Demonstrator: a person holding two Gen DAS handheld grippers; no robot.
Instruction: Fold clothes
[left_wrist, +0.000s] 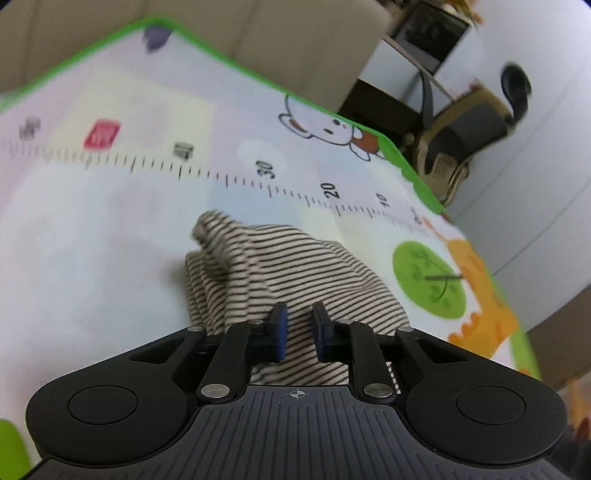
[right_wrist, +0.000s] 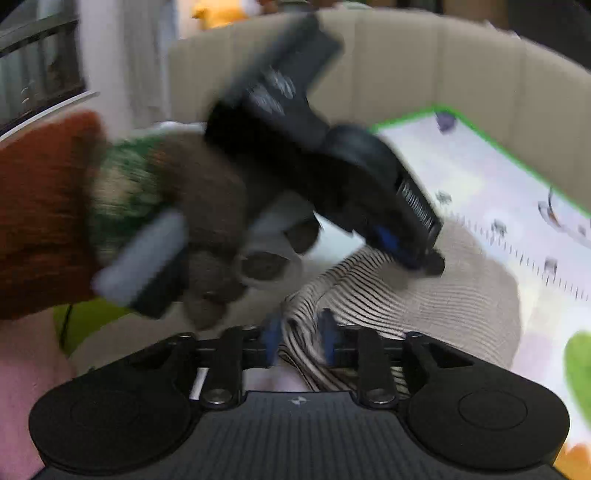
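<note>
A black-and-white striped garment (left_wrist: 277, 266) lies bunched on a cartoon play mat (left_wrist: 110, 221) with a printed ruler. In the left wrist view my left gripper (left_wrist: 300, 328) has its blue-padded fingers close together with striped cloth between them. The right wrist view is blurred; there the garment (right_wrist: 443, 295) rises in a tent toward the left gripper (right_wrist: 413, 254), which a gloved hand (right_wrist: 207, 206) holds from above. My right gripper (right_wrist: 300, 332) pinches a raised fold at the garment's near edge.
The green-edged mat (right_wrist: 480, 177) is bounded by a beige padded wall (left_wrist: 295, 37) (right_wrist: 480, 74). A rust-orange sleeve (right_wrist: 37, 214) fills the left of the right wrist view. Beyond the mat's far corner stand a small chair-like object (left_wrist: 461, 129) and a white wall (left_wrist: 554, 147).
</note>
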